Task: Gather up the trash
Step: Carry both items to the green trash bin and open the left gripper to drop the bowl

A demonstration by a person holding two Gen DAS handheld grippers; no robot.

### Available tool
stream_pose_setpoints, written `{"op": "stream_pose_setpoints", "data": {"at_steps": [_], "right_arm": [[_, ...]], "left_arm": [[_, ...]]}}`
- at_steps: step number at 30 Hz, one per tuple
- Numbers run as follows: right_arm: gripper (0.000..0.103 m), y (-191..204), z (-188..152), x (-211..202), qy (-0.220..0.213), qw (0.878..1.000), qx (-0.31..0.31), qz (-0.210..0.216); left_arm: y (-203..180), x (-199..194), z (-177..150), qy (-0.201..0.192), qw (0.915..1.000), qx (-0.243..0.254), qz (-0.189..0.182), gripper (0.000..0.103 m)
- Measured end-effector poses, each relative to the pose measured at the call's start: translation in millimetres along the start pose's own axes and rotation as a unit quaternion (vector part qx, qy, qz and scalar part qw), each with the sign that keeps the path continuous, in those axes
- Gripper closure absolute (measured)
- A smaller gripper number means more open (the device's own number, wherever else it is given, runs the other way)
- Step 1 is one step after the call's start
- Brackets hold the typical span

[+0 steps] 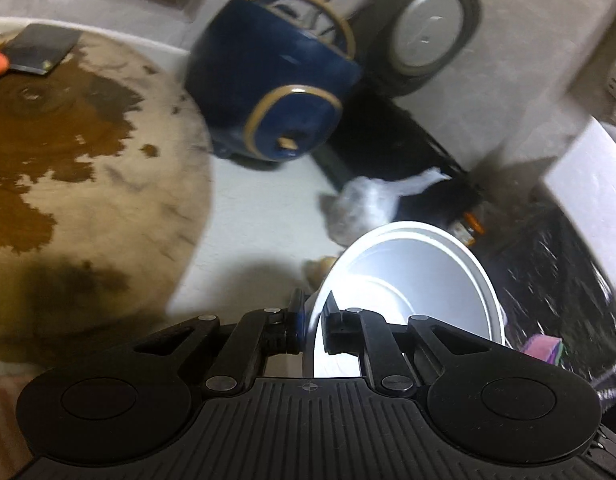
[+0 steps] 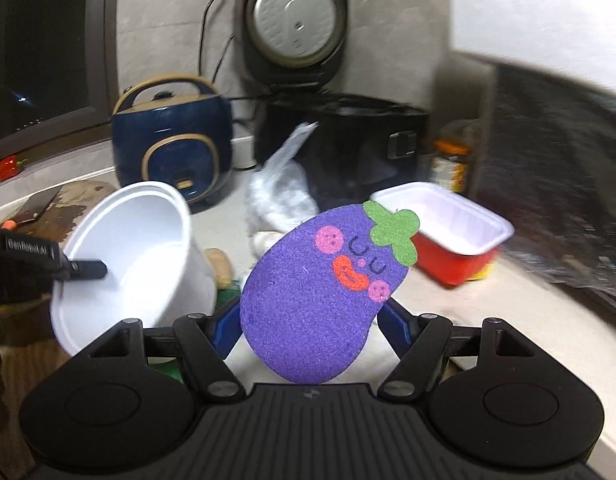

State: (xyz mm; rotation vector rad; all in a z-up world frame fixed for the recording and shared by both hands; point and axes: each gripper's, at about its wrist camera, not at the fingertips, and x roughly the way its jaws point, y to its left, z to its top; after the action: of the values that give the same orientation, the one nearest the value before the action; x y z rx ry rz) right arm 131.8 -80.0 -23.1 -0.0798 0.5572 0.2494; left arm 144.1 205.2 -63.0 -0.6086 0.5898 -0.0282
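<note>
The left gripper [image 1: 311, 316] is clenched on the rim of a white disposable bowl [image 1: 411, 276], one finger outside the wall and one inside, so the bowl tips with its mouth toward the camera at about four o'clock in the left wrist view. In the right wrist view the same bowl [image 2: 136, 248] sits at nine o'clock with the black finger [image 2: 86, 269] of the left gripper hooked over its edge. The right gripper [image 2: 308, 312] grasps a purple eggplant-shaped sponge [image 2: 315, 304] between its widely spread blue fingers, the sponge standing upright at the centre of the view. A red tray with a white lining [image 2: 447, 236] lies on the pale counter [image 2: 507, 300] at three o'clock, empty as far as can be seen. A crumpled clear plastic bag [image 2: 280, 192] rests near twelve o'clock, in front of a black rice cooker [image 2: 347, 140] with its lid raised. A blue rice cooker [image 2: 172, 144] stands at eleven o'clock. A stained round wooden board [image 1: 68, 168] fills the nine o'clock side of the left wrist view.
</note>
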Motion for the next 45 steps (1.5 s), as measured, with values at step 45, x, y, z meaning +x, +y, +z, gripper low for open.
{"op": "stream_pose_setpoints", "data": {"at_steps": [45], "right_arm": [[0.031,-183,-368,-68,0.310,0.914,0.190,-0.181]], "left_arm": [[6,274,-420,0.392,0.9156,0.063,0.064,0.084]]}}
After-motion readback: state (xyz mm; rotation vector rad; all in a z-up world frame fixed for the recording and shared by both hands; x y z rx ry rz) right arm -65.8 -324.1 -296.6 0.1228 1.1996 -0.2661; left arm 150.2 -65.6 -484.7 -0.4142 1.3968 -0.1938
